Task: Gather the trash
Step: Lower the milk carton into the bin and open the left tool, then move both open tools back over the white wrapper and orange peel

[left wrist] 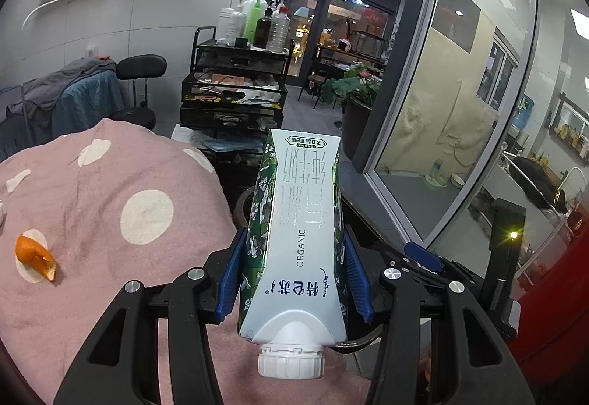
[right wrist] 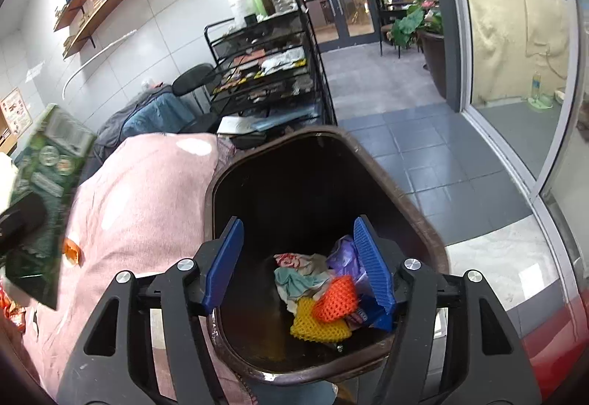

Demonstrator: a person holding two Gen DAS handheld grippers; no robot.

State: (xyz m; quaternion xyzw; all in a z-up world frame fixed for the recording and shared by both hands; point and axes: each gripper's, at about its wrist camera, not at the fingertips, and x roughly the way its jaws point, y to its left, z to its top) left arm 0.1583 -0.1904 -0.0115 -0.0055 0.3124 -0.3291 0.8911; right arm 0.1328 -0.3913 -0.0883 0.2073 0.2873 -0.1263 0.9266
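Green-and-white floral milk carton (left wrist: pixel 294 232); pink white-dotted blanket (left wrist: pixel 110 206); orange peel (left wrist: pixel 35 256).

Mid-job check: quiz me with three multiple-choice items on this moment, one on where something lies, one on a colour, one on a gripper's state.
1. Where does the orange peel lie?
A. in the bin
B. on the pink spotted blanket
C. on the floor tiles

2. What colour is the milk carton's cap?
A. white
B. red
C. green

3. How is the right gripper?
A. shut on a wrapper
B. shut on the carton
C. open, holding nothing

Answers:
1 B, the peel rests on the blanket by a white dot.
2 A, the screw cap shows white.
3 C, its fingers stand apart above the trash bin, while the left gripper clamps the milk carton.
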